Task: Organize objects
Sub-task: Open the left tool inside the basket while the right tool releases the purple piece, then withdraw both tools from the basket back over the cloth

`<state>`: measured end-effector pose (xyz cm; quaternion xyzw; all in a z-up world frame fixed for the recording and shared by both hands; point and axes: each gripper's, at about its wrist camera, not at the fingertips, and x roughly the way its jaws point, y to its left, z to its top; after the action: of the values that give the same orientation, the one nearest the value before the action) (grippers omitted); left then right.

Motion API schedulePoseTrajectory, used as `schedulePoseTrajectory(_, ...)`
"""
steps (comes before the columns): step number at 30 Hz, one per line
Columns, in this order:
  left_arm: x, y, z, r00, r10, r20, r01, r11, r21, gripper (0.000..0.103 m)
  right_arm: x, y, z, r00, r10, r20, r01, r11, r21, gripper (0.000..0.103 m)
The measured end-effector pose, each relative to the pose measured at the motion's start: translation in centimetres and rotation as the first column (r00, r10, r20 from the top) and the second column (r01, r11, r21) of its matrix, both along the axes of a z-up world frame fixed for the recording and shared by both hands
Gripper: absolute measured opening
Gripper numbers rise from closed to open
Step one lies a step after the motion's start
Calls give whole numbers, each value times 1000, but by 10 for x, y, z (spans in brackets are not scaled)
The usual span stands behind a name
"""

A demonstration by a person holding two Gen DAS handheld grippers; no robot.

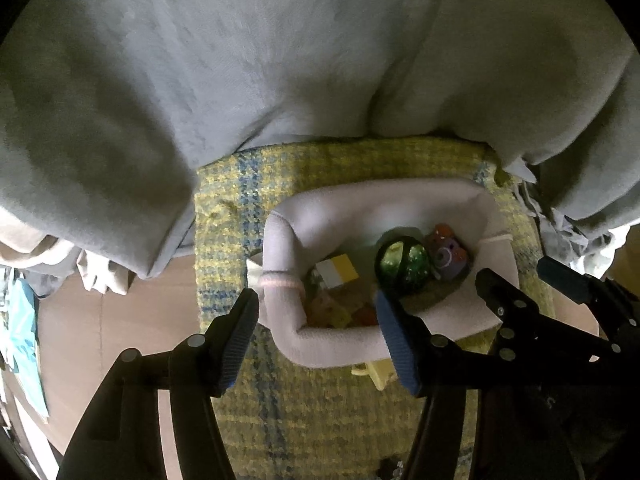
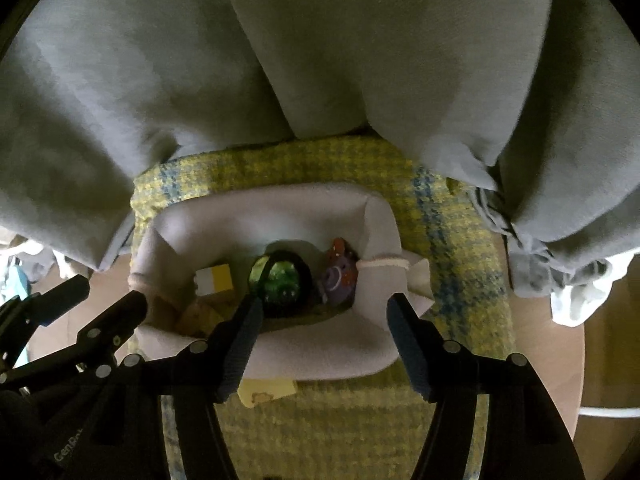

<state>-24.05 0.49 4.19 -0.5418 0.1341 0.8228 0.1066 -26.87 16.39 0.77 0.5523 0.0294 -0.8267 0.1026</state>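
A soft pale fabric basket (image 1: 336, 344) stands on a yellow-blue woven rug (image 1: 304, 164). Inside it lie a shiny green ball (image 1: 404, 262), a purple toy camera (image 1: 448, 256), a white-and-yellow block (image 1: 338, 272) and other small toys. My left gripper (image 1: 316, 336) is open above the basket's near-left corner, holding nothing. My right gripper (image 2: 324, 336) is open above the basket's near rim (image 2: 320, 360), holding nothing. The ball (image 2: 278, 278), camera (image 2: 340, 276) and block (image 2: 214, 278) also show in the right wrist view. Each gripper appears at the edge of the other's view.
A large grey blanket (image 1: 280, 60) hangs just behind the rug and basket. A pale yellow tag or card (image 2: 268, 392) lies under the basket's near edge. Bare wooden floor (image 1: 120, 300) lies left of the rug, with clothes (image 1: 20, 320) at far left.
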Motion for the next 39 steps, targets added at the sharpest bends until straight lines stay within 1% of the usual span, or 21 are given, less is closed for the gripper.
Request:
schedulePoseTrajectory(7, 32, -4, 10, 999, -26, -34, 26, 1000, -10, 60, 31, 8, 13, 999, -22, -44, 22, 1000, 11, 65)
schedulePoseTrajectory(12, 54, -14, 7, 1000, -31, -7, 31, 1000, 6, 60, 56, 11, 13, 999, -18, -40, 18, 1000, 17, 64)
schedulePoseTrajectory(18, 75, -22, 1, 999, -43, 9, 43, 999, -10, 60, 81, 16, 5, 1000, -21, -7, 21, 1000, -4, 64)
schedulePoseTrajectory(26, 101, -35, -16, 998, -36, 57, 37, 999, -16, 60, 108, 19, -13, 998, -3, 55, 5, 1000, -22, 62)
schedulePoseTrajectory(30, 110, -41, -27, 995, -30, 98, 30, 1000, -5, 60, 120, 20, -24, 996, 7, 90, -4, 1000, -31, 62)
schedulePoseTrajectory(39, 132, -52, -50, 987, -28, 161, 31, 999, -18, 60, 142, 24, -46, 987, 8, 159, -4, 1000, -22, 62)
